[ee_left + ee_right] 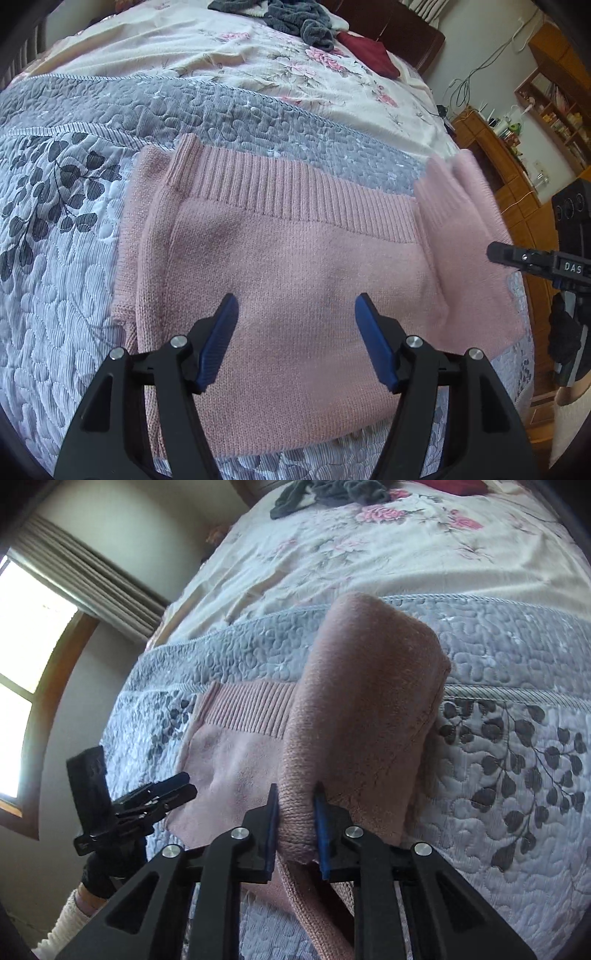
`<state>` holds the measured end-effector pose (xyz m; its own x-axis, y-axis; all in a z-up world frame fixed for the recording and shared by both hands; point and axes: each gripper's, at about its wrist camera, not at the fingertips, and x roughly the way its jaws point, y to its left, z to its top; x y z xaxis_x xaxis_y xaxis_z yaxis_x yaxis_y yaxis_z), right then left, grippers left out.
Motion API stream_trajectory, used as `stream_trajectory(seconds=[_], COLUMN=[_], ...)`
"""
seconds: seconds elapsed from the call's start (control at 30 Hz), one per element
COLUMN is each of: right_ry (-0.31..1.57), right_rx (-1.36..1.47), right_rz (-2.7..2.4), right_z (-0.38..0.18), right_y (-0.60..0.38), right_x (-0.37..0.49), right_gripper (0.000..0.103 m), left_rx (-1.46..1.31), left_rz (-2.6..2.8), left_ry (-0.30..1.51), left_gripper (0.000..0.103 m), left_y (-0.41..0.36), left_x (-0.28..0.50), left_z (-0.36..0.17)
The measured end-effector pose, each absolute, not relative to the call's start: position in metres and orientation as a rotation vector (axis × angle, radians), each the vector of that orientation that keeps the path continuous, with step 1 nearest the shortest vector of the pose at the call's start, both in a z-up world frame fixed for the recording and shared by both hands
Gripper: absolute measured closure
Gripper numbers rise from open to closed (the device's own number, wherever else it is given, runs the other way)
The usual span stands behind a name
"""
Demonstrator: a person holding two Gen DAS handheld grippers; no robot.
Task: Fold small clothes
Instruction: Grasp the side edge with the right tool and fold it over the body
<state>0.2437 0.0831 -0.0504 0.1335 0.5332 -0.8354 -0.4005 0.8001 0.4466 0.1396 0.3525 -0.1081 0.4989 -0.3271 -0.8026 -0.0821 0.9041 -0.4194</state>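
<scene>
Bed [258, 107] fills both views; its near half carries a grey-blue quilted coverlet [55, 295] with a dark leaf print, its far half a cream sheet [184, 55] with pink flowers, both cut off by the fisheye rim. Pink knit sweater [295, 288] lies on the coverlet, ribbed hem band away from the cameras; its near edge is hidden behind the left tool's frame in the left wrist view. One side portion of the sweater is lifted clear of the flat body and stands up as a thick fold; in the left wrist view this raised part is blurred at the right. How many layers sit under the flat body cannot be told. Dark grey clothes [295, 18] and a dark red item [369, 51] lie at the far end of the bed, partly cropped. Wooden shelving [517, 155] at the room's edge holds small items too small to identify. Right gripper [295, 801]: jaws nearly together, clamped on the bunched edge of the lifted sweater fold. Left gripper [295, 310]: jaws wide apart, holding nothing, poised just over the flat sweater body; contact with the knit cannot be told. Writing: "DAS" on the right tool's body in the left wrist view, remaining letters cut off.
</scene>
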Motion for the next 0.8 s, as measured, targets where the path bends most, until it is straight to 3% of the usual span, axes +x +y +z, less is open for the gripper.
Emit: stream_trajectory(seconds=[0.27, 0.57, 0.8], right_ry=[1.366, 1.431, 1.388], right_rx=[0.077, 0.158, 0.276], right_rz=[0.633, 0.662, 0.661], right_z=[-0.093, -0.105, -0.074], right_y=[0.120, 0.122, 0.087], right_x=[0.246, 0.248, 0.248], right_gripper=[0.086, 0.061, 0.061], left_rx=[-0.498, -0.598, -0.724], left_rz=[-0.156, -0.187, -0.299], left_ry=[1.037, 1.032, 1.028], left_gripper=[0.038, 0.038, 0.038], left_y=[0.361, 0.362, 0.329], left_x=[0.138, 0.139, 0.158], left_z=[-0.108, -0.108, -0.102])
